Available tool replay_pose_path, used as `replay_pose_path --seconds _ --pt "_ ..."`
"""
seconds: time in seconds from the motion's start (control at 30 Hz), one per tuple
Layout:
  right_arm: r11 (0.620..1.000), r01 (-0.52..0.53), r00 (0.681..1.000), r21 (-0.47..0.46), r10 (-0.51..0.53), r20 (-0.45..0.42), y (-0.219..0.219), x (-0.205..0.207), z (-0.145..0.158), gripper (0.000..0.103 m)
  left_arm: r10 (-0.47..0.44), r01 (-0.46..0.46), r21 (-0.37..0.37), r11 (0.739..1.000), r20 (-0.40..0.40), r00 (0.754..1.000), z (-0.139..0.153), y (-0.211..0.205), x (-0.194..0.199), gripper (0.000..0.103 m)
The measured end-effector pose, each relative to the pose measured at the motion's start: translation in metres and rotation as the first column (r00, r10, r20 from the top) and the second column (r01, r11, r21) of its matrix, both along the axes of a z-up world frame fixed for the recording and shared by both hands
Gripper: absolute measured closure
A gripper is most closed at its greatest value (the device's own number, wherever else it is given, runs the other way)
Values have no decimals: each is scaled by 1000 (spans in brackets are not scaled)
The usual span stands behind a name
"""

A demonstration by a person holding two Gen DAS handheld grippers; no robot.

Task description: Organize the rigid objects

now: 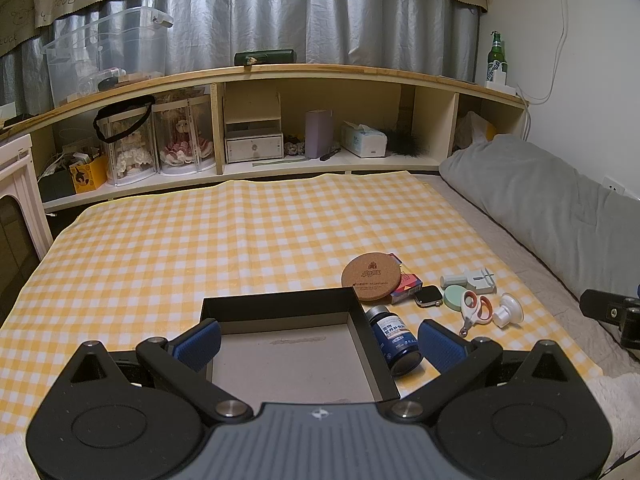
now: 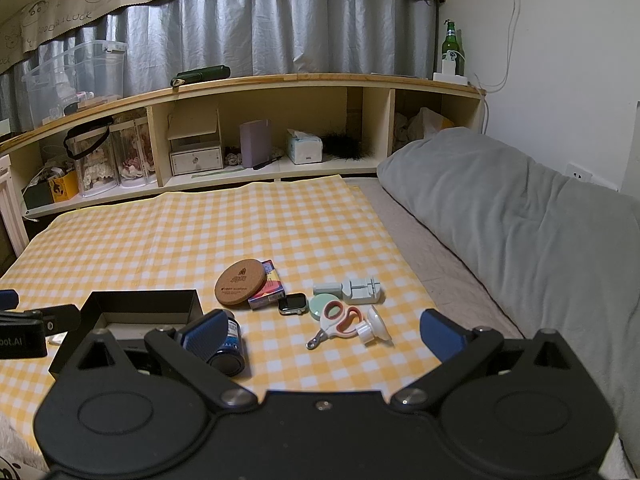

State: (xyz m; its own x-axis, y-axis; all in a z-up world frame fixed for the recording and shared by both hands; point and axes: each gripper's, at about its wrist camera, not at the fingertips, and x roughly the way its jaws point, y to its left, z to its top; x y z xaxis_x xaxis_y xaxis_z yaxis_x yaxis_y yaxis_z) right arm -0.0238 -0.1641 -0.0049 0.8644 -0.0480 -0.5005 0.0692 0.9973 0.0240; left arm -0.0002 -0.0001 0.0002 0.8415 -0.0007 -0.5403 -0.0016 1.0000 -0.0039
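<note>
Both grippers (image 1: 320,344) (image 2: 322,336) wide apart above black box (image 1: 280,300) w/ clutter beside.

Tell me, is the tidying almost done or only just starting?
Only just starting. Nothing looks done: the black box is empty inside. Nothing is in hand either: the left gripper and right gripper are both open. Left on the checked cloth are the blue bottle, cork coaster, card box, watch, green disc, clippers, white knob and grey tool.
</note>
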Motion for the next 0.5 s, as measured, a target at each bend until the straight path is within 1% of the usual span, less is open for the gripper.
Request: replay_pose_path --seconds 0.5 --pt "1000 0 1000 1 0 -2 1 1 -1 0 0 0 0 1000 -1 1000 0 0 0 0"
